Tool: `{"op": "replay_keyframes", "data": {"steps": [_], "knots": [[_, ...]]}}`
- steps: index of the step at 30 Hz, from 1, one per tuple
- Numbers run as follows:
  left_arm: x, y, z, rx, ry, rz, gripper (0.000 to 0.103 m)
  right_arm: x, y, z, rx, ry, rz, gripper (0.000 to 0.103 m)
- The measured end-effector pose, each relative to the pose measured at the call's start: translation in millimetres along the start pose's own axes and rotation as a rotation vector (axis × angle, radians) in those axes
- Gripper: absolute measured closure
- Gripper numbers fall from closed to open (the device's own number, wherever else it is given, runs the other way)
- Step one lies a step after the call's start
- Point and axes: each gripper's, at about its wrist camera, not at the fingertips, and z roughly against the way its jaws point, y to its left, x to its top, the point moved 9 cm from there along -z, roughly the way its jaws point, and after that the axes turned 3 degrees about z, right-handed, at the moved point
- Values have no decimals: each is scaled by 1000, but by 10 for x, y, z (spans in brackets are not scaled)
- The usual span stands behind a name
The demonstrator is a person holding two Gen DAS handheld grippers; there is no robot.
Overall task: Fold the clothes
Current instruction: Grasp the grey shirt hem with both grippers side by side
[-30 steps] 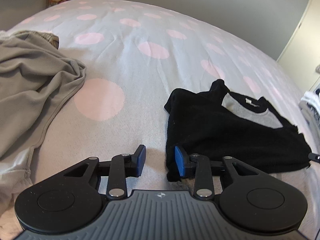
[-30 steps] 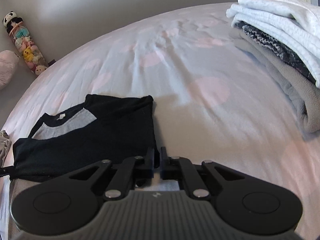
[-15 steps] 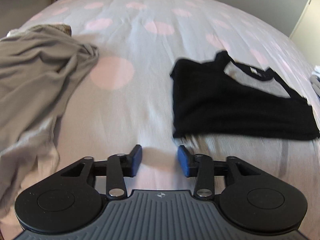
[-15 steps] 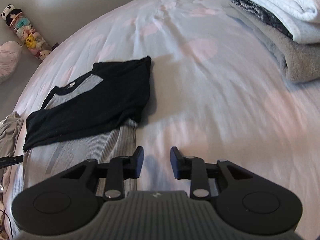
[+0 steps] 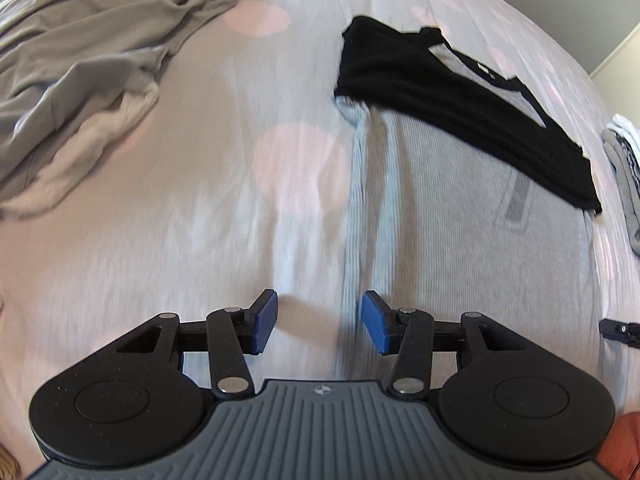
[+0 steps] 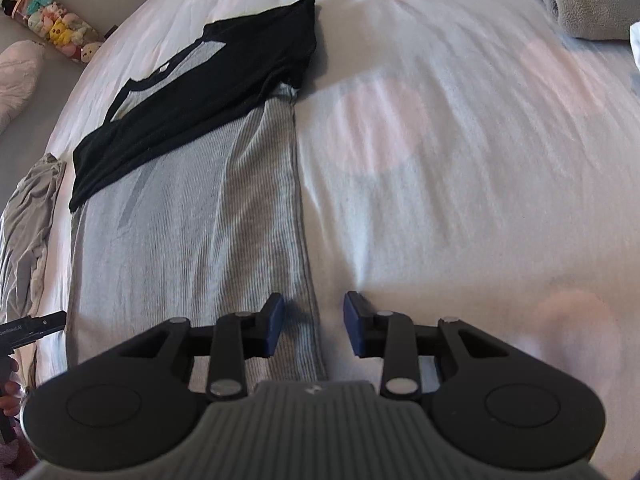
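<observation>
shirt (image 5: 460,216): flat on bed (image 5: 180,220), long axis running away from both cameras, black sleeves folded across far collar end, hem nearest | left tool (image 5: 319,322): part open, empty, straddling the shirt's left edge | right tool (image 6: 314,324): jaws just opened, part open, empty, over right edge

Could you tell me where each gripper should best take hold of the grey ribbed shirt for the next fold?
Probably the grey ribbed shirt's near hem corners, one per side. It lies flat, long edges straight, black sleeves folded across the top. The right gripper and left gripper, both open, already straddle those edges; coming from above suits them.
</observation>
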Motion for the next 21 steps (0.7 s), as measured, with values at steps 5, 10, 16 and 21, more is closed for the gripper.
{"op": "replay_keyframes", "data": {"steps": [5, 10, 16, 21], "knots": [[-282, -125, 71, 35, 23, -49, 58, -181, 109, 20, -25, 57, 87, 66], [-420, -220, 74, 82, 30, -117, 59, -325, 276, 4, -58, 104, 217, 84], [-421, -250, 141, 2, -10, -90, 97, -315, 335, 102, -18, 40, 227, 97], [-241, -220, 331, -80, -135, -21, 101, -187, 241, 375, 14, -122, 134, 98]]}}
